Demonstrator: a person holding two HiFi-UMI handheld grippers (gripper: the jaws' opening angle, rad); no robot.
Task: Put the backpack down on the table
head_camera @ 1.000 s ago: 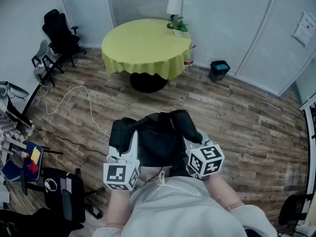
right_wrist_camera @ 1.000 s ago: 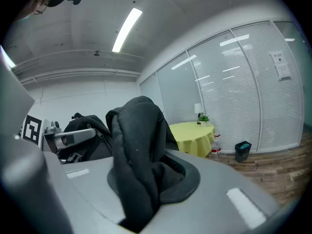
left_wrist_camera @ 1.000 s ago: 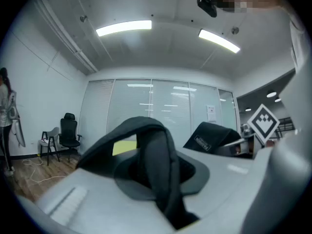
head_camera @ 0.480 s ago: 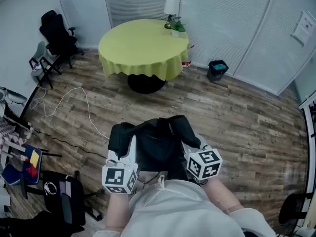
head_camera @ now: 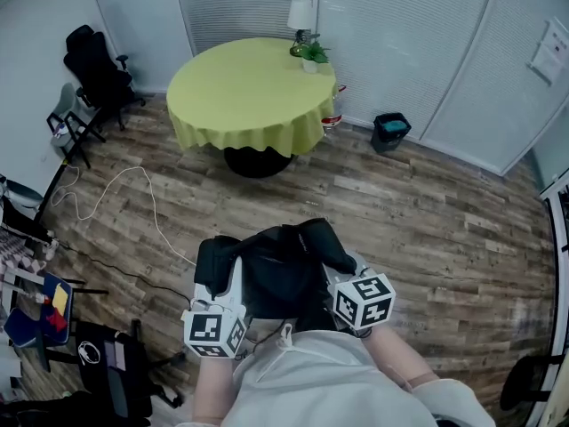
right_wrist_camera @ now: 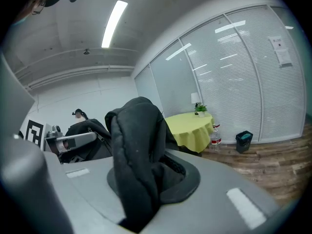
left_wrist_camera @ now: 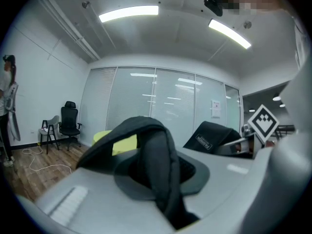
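You are holding the backpack (head_camera: pixel 283 269) in the air, well short of the worktop (head_camera: pixel 249 87), on the side of it away from the lamp (head_camera: pixel 300 14) and the plant (head_camera: pixel 313 53). It is resting on nothing.

The left tongs (left_wrist_camera: pixel 163 182) are pinching the left strap (left_wrist_camera: pixel 155 150), jaws nearly together on the padded fold. The right tongs (right_wrist_camera: pixel 139 184) are clamping the right strap (right_wrist_camera: pixel 134 135) in the same way.

Judgement: the bag is black fabric, soft and slumping, and its body is sagging between the two holds. It is likely behaving as a limp load. Its weight and contents cannot be told.

The padding is squashing in the jaws and giving good purchase, so a slip looks unlikely. The straps are the right hold, and one on each side is balancing the bag.

Expect it to flop on meeting the worktop. The cloth (head_camera: pixel 267 133) may slide under it.
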